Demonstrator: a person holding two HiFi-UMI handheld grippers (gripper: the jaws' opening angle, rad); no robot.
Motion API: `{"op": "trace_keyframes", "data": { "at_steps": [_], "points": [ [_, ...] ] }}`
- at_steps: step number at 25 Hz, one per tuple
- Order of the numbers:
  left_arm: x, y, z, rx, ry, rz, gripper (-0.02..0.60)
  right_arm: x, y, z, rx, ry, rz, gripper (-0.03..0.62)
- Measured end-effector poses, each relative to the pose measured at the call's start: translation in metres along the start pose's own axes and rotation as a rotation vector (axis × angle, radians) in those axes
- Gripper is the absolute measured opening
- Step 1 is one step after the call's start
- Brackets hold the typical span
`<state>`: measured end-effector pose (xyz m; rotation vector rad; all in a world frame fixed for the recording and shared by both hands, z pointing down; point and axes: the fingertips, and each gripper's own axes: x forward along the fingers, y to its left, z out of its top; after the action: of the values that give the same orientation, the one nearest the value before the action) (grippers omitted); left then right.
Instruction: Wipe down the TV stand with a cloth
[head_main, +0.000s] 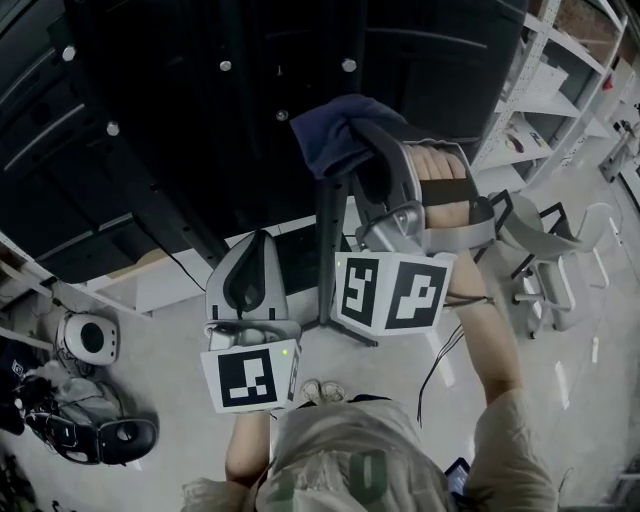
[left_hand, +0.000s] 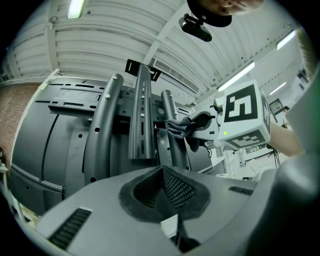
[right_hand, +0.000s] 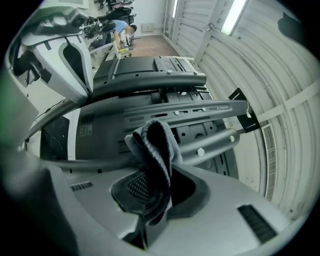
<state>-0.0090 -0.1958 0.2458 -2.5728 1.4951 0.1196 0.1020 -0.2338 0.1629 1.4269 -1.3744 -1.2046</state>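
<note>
You're pinching the cloth (right_hand: 152, 150) in the right gripper (right_hand: 150, 200), holding it up at the TV stand (right_hand: 200, 107) crossbars, so this is likely the wiping step. The left gripper (left_hand: 167, 192) is hanging empty, jaws pressed together. Next you're needing a firm drag along the bar.

Dark blue cloth (head_main: 335, 140), black TV stand (head_main: 330, 230).

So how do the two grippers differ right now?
The right gripper is shut on a dark cloth; the left gripper is shut and empty. The right gripper is up at the TV stand's bars; the left gripper hangs lower, apart from it. Both are grey with marker cubes.
</note>
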Motion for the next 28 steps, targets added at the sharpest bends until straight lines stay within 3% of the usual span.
{"op": "trace_keyframes", "data": {
  "at_steps": [17, 21, 28],
  "points": [
    [-0.006, -0.002, -0.050, -0.066, 0.062, 0.017, 0.015, -0.013, 0.109, -0.021, 0.070, 0.040, 0.160, 0.057],
    [-0.016, -0.002, -0.069, -0.067, 0.067, 0.030, 0.015, -0.020, 0.140, -0.027, 0.083, 0.044, 0.151, 0.057],
    [-0.029, 0.001, -0.120, -0.076, 0.097, 0.065, 0.015, -0.036, 0.238, -0.051, 0.088, 0.075, 0.210, 0.057]
  ]
}}
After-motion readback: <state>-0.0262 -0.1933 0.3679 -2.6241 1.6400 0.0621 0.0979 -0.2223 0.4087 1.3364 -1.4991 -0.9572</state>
